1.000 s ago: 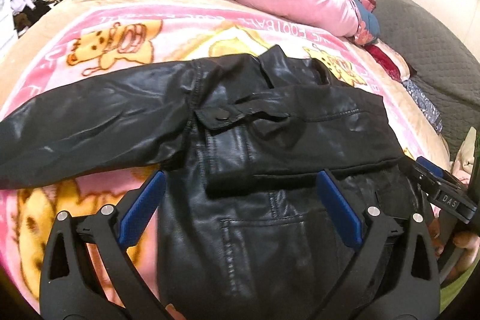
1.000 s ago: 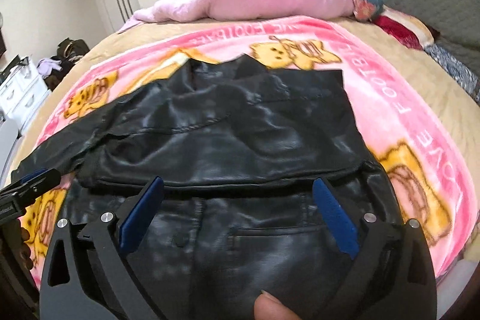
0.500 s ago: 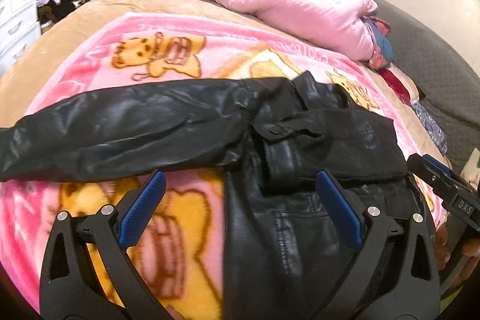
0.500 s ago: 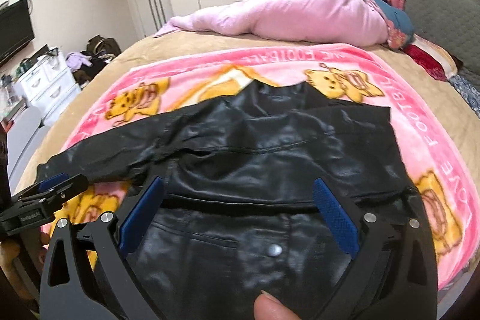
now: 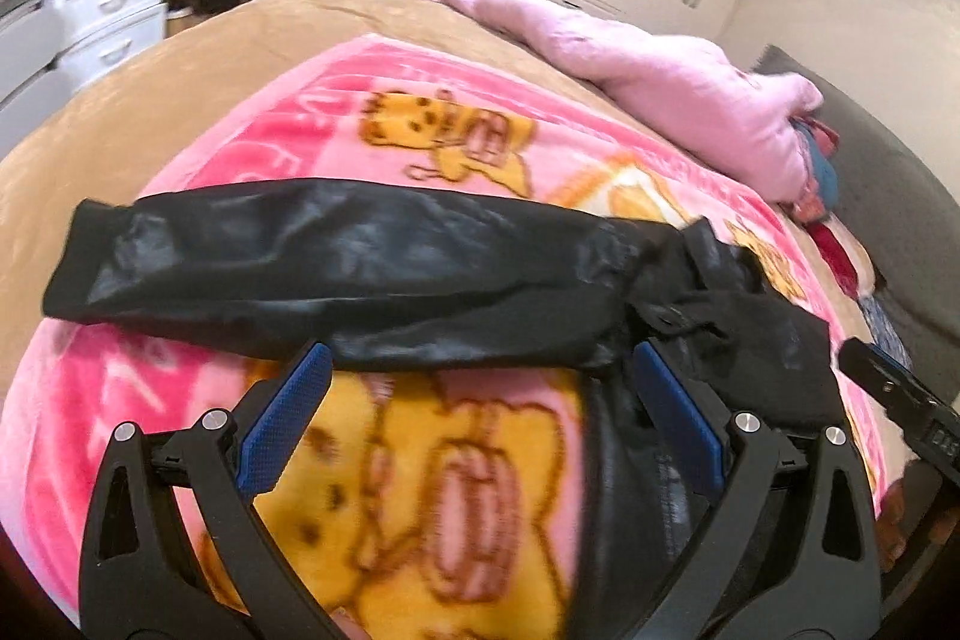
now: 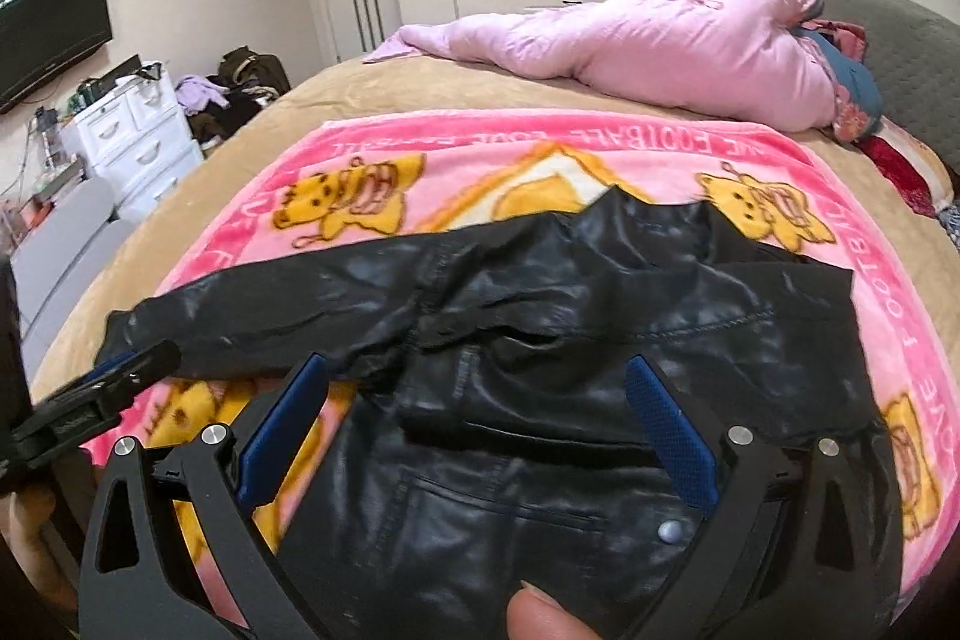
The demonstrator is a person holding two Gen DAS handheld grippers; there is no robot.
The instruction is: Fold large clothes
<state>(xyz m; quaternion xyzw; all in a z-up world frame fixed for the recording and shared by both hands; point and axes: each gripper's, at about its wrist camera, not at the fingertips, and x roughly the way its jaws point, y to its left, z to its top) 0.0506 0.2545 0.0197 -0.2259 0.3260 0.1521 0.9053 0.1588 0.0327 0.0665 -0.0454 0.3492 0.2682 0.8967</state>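
Observation:
A black leather jacket [image 6: 570, 340] lies flat on a pink cartoon blanket [image 6: 510, 148]. Its right sleeve is folded across the chest. The left sleeve [image 5: 312, 262] stretches straight out to the left, its cuff near the blanket's edge. My left gripper [image 5: 480, 376] hovers open just in front of that sleeve, over the blanket, with nothing between its blue pads. My right gripper [image 6: 474, 382] is open above the jacket's lower front and holds nothing. Each gripper shows at the edge of the other's view: the left gripper [image 6: 90, 400] and the right gripper [image 5: 894, 394].
A pink quilt [image 6: 648, 46] and pillows [image 6: 864, 100] lie across the far side of the bed. A grey headboard [image 6: 900, 28] is at the right. White drawers [image 6: 132, 136], a clothes pile and wardrobes stand beyond the bed on the left.
My left gripper has swung left, from over the jacket's body to the outstretched sleeve. My right gripper has pulled back and up a little. Both stayed open.

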